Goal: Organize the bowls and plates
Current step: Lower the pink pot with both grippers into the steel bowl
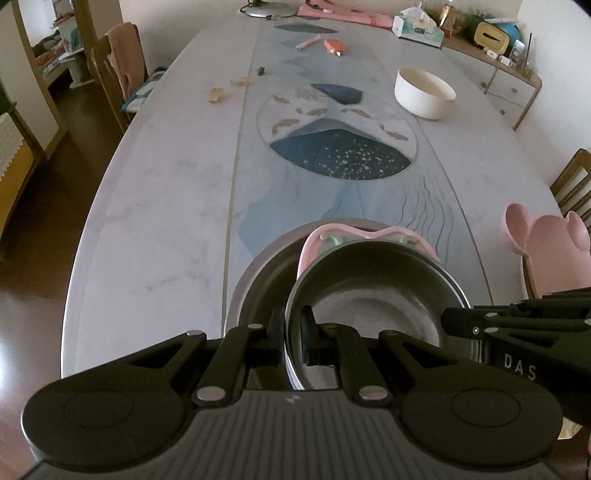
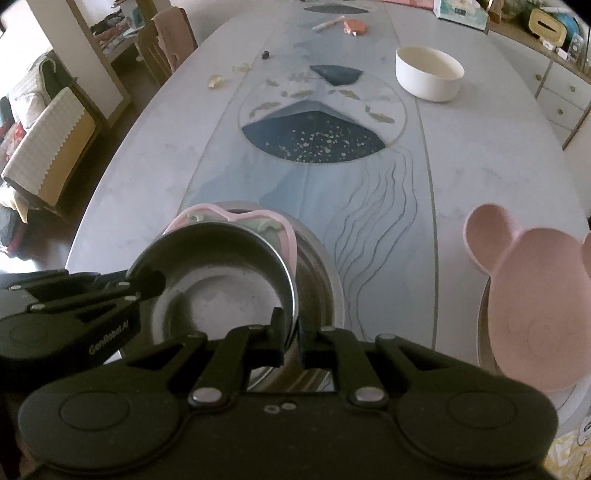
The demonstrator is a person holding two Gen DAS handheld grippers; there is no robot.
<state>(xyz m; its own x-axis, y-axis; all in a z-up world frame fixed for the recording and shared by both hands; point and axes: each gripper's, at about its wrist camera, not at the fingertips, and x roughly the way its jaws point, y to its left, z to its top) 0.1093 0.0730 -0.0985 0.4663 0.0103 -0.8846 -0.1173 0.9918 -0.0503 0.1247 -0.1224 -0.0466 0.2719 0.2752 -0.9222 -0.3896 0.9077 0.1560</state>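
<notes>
The small steel bowl (image 1: 373, 291) is hanging over the pink plate (image 1: 365, 236) (itself inside a larger steel bowl (image 1: 255, 284)), both grippers clamping its rim: left gripper (image 1: 293, 332) nearside, right gripper (image 2: 291, 332) opposite. A white bowl (image 1: 424, 92) is sitting far across the table (image 1: 147, 221).

a tissue box (image 1: 419, 29) and pink cloth (image 1: 343, 14) sit at the table's (image 1: 155, 192) far end.
</notes>
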